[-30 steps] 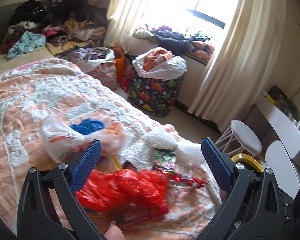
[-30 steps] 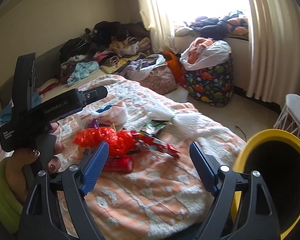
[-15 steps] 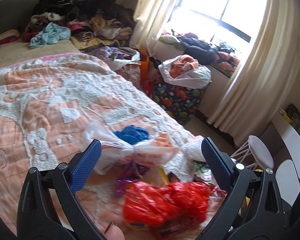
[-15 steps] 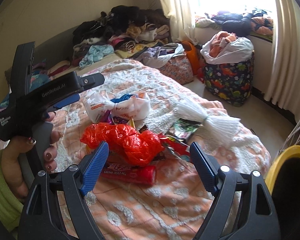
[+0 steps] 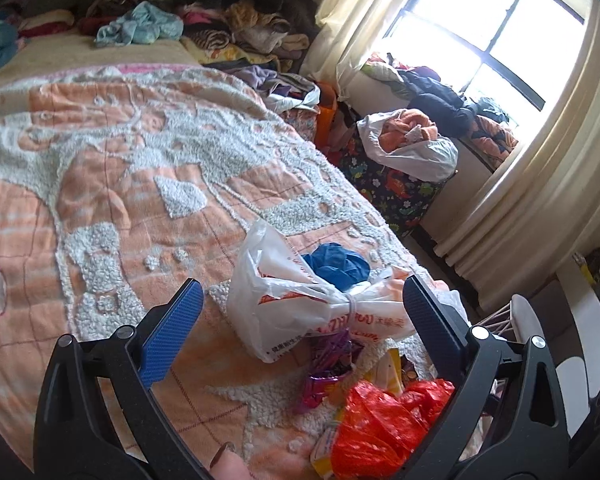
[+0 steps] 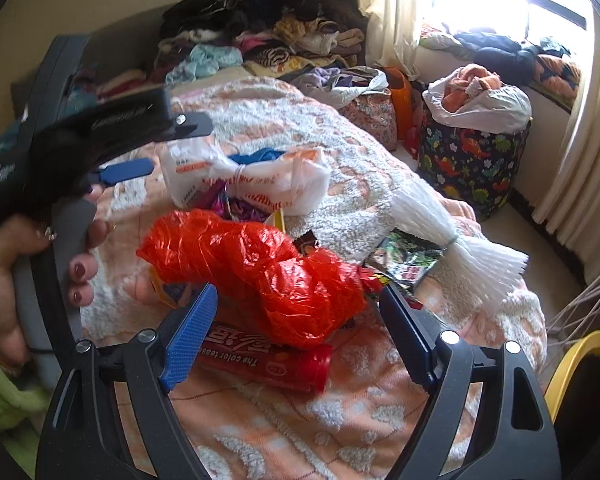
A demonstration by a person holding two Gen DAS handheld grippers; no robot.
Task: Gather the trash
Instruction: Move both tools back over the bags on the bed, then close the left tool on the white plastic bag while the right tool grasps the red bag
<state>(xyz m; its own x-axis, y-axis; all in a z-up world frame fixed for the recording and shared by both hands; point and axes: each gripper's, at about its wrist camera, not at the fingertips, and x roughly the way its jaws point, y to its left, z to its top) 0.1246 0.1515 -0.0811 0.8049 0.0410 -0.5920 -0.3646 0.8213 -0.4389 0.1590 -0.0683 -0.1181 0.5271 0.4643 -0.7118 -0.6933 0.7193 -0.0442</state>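
We tilt both tongs down over the bed (image 5: pixel 100 184), left tongs (image 5: pixel 300 320) and right tongs (image 6: pixel 296 332) wide, empty. Red bag (image 6: pixel 260 264) lies on a red can (image 6: pixel 268 364); tied white bag (image 5: pixel 312 308) beside.

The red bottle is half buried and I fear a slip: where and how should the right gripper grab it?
Grip the red bottle on its bare labelled body. It lies on its side across the open right gripper, so probably come from above, pads across its round width, clear of the red bag.
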